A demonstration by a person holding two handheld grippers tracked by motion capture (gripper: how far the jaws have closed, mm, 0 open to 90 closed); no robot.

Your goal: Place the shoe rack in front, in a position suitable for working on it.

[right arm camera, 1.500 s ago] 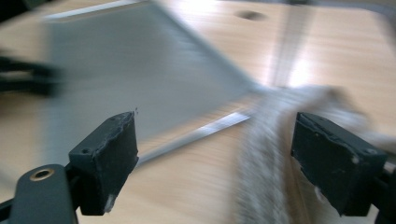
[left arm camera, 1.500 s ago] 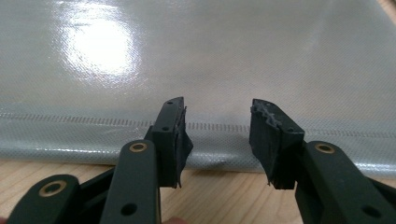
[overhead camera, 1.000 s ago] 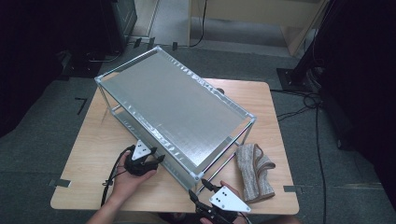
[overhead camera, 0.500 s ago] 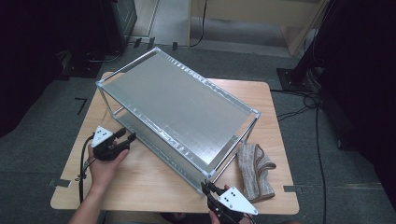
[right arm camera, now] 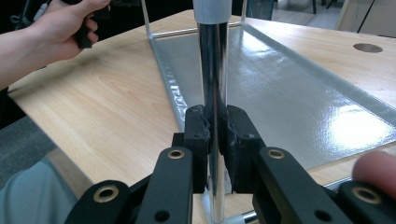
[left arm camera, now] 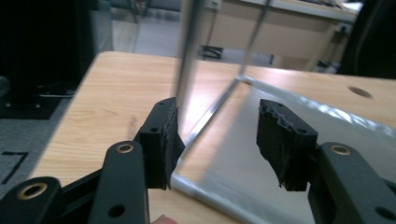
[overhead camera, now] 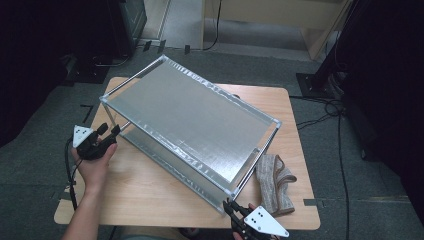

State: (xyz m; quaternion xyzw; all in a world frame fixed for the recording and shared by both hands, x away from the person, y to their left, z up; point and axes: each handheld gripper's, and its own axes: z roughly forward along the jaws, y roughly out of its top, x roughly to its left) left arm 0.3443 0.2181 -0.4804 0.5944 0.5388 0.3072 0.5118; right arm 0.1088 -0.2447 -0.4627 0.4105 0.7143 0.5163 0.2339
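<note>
Overhead light is even on the table with dark surroundings; glare marks the metal shelf; the near post is blurred.

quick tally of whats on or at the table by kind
metal shelf rack: 1
woven sandal: 1
claws: 2, left claw open by a rack post, right claw shut on the near corner post
total: 4

Lab or office: grey carpet floor, floor cables, wooden desks.
</note>
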